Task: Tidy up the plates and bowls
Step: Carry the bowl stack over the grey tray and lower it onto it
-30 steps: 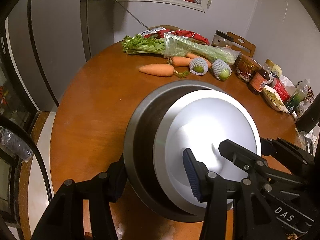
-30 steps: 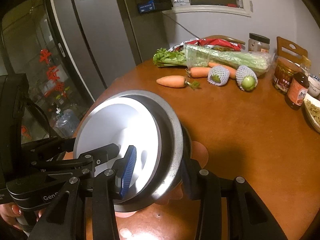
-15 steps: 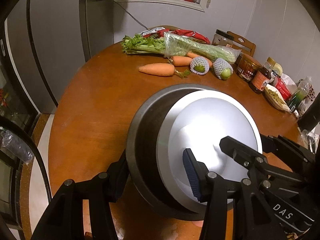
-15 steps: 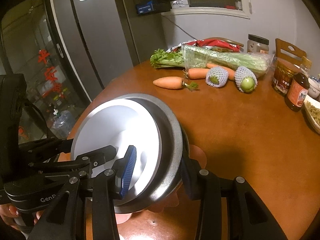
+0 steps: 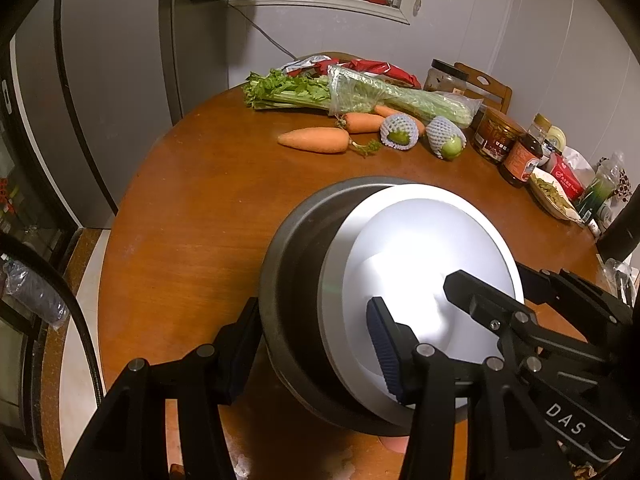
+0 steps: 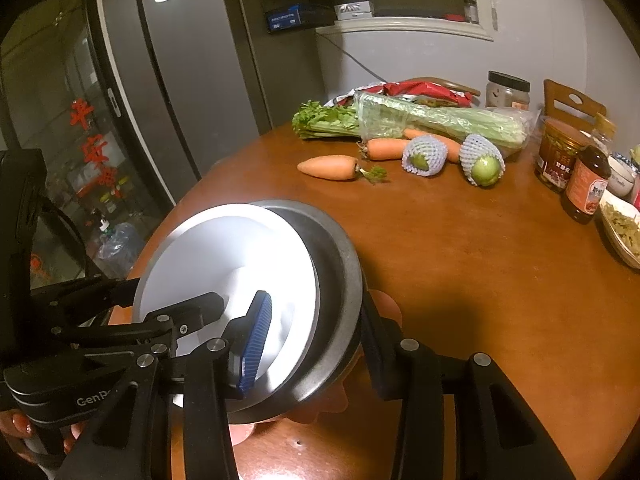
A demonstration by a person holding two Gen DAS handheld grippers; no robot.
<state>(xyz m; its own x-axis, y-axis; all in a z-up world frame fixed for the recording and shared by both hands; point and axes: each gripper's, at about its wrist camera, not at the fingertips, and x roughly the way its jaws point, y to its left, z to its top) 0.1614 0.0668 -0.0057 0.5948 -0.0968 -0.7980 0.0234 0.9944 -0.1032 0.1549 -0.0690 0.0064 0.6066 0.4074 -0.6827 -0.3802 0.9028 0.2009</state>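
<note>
Round and brown, the wooden table carries celery, carrots and jars along its far side. Near the front edge, a grey metal bowl with a white plate nested inside is clamped from both sides: the left gripper pinches one rim of the stack, the right gripper the opposite rim. Compared with a second ago, the stack is tipped slightly differently and sits a little nearer the vegetables; both hands have barely shifted. The right jaws have eased marginally wider but remain on the rim.
</note>
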